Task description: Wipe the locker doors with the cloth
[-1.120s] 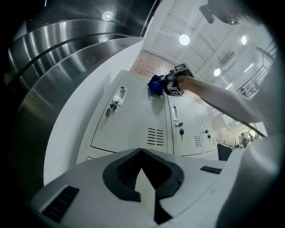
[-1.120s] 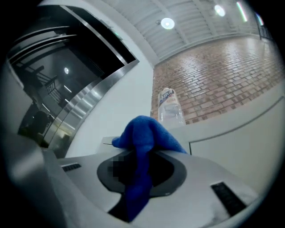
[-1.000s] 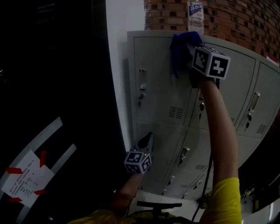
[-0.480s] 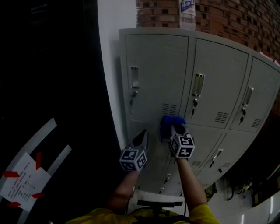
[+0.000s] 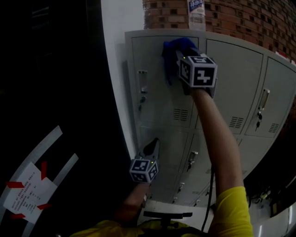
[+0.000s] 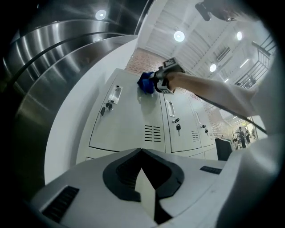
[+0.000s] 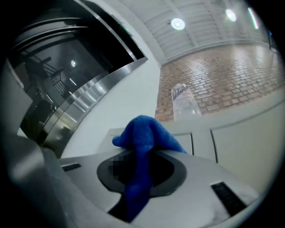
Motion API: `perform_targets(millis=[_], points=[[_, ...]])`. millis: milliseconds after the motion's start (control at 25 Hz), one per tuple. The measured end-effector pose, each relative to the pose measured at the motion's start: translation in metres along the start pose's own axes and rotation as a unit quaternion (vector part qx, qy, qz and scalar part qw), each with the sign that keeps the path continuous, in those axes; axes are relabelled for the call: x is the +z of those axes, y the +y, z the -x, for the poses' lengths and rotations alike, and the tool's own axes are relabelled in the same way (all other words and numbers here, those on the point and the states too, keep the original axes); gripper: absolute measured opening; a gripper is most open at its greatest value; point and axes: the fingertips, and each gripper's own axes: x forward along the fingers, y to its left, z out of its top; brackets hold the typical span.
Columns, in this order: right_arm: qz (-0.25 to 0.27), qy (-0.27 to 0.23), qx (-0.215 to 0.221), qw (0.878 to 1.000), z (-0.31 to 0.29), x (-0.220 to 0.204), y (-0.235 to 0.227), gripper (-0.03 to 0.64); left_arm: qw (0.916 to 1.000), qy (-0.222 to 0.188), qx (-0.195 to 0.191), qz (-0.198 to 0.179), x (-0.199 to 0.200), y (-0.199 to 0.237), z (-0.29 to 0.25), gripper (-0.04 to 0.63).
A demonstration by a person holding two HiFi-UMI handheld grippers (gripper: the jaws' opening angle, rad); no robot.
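A bank of grey lockers (image 5: 157, 97) stands against a white wall. My right gripper (image 5: 178, 53) is shut on a blue cloth (image 5: 173, 48) and presses it against the top of the upper-left locker door (image 6: 129, 120). The same blue cloth (image 7: 142, 147) bunches out between the jaws in the right gripper view. The cloth (image 6: 146, 83) also shows in the left gripper view, high on that door. My left gripper (image 5: 151, 149) hangs lower, in front of the lower lockers, with its jaws together and nothing in them.
A clear plastic bottle (image 5: 196, 14) stands on top of the lockers before a brick wall (image 5: 240, 21). Door handles and keys (image 5: 142, 90) stick out from each door. A dark curved metal wall (image 5: 51, 92) lies to the left.
My right gripper swept the cloth from the top down to the bottom of the upper-left door and is now back up at the top. The left gripper has barely moved.
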Motion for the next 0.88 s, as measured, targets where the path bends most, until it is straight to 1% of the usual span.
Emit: perform_targets(millis=[80, 120, 200, 240, 320, 360, 480, 560, 600, 640, 680, 720, 760, 800, 880], points=[[-0.004, 0.002, 0.001, 1.000, -0.011, 0.026, 0.000, 0.072, 1.0000, -0.007, 0.001, -0.006, 0.013, -0.001, -0.004, -0.003], [-0.004, 0.002, -0.001, 1.000, -0.012, 0.028, -0.001, 0.072, 0.9999, -0.012, 0.001, -0.013, 0.022, -0.002, -0.006, -0.003], [0.007, -0.002, -0.012, 1.000, -0.005, 0.016, -0.001, 0.074, 0.9995, -0.021, 0.004, -0.024, 0.039, 0.000, -0.010, -0.003], [0.003, -0.001, -0.013, 1.000, 0.002, 0.001, 0.001, 0.074, 0.9994, -0.025, 0.006, -0.024, 0.044, 0.003, -0.011, -0.003], [-0.022, 0.011, -0.008, 1.000, 0.024, -0.048, 0.009, 0.074, 0.9992, -0.030, 0.015, -0.020, 0.047, 0.011, -0.009, -0.002], [-0.032, 0.023, -0.008, 0.999, 0.038, -0.082, 0.015, 0.074, 0.9992, -0.031, 0.019, -0.017, 0.046, 0.014, -0.007, -0.002], [-0.060, 0.075, -0.012, 0.995, 0.090, -0.210, 0.035, 0.074, 0.9994, -0.024, 0.021, -0.011, 0.034, 0.018, 0.000, -0.002], [-0.093, 0.118, -0.010, 0.989, 0.122, -0.287, 0.050, 0.072, 0.9996, -0.013, 0.020, -0.012, 0.024, 0.019, 0.004, -0.002], [-0.103, 0.137, -0.007, 0.985, 0.133, -0.314, 0.056, 0.072, 0.9997, -0.008, 0.019, -0.012, 0.020, 0.020, 0.006, -0.003], [-0.103, 0.151, -0.004, 0.983, 0.140, -0.330, 0.060, 0.072, 0.9997, -0.005, 0.019, -0.011, 0.017, 0.021, 0.007, -0.002], [-0.098, 0.159, -0.001, 0.982, 0.143, -0.336, 0.062, 0.072, 0.9997, -0.005, 0.021, -0.012, 0.016, 0.023, 0.009, -0.003], [-0.095, 0.159, 0.001, 0.983, 0.142, -0.333, 0.063, 0.072, 0.9996, -0.006, 0.025, -0.014, 0.015, 0.025, 0.011, -0.003], [-0.090, 0.146, 0.004, 0.985, 0.135, -0.318, 0.064, 0.072, 0.9994, -0.006, 0.029, -0.019, 0.015, 0.026, 0.012, -0.003], [-0.081, 0.121, 0.012, 0.989, 0.124, -0.291, 0.066, 0.072, 0.9992, -0.005, 0.031, -0.024, 0.014, 0.027, 0.012, -0.002], [-0.067, 0.061, 0.040, 0.995, 0.092, -0.214, 0.070, 0.072, 0.9991, 0.000, 0.029, -0.030, 0.014, 0.026, 0.009, -0.002]])
